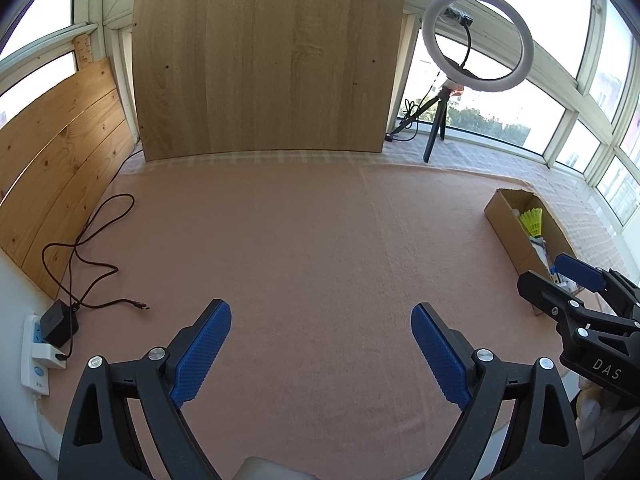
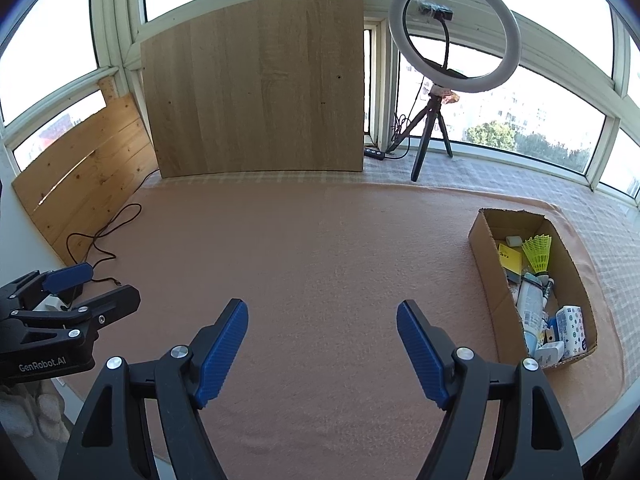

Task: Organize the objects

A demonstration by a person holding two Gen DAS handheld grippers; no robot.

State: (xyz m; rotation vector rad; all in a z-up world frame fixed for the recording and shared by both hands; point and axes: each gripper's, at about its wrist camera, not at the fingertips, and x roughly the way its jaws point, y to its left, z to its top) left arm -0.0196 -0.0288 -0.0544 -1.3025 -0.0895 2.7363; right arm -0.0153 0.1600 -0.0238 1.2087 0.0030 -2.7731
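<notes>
Left tongs (image 1: 321, 354) and right tongs (image 2: 322, 350) are hovering spread, empty; a careless reach lower right risks tipping the crowded cardboard box (image 2: 486, 276).

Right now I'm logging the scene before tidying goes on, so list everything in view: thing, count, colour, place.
cloth: one, pink, covering the work surface
cardboard box: one, brown, right side of the cloth, open top
shuttlecock: one, yellow, in the box's far part
small packets and bottles: several, mostly white and blue, in the box's near part; exact count unclear
wooden board: one, light brown, upright at the back
slatted wood panel: one, orange-brown, left edge
ring light on tripod: one, white ring, black legs, back right
cable: one, dark, left on the cloth
power strip with black adapter: one, white, near left
left tool: one, black with blue pads, open, empty
right tool: one, same colours, open, empty
</notes>
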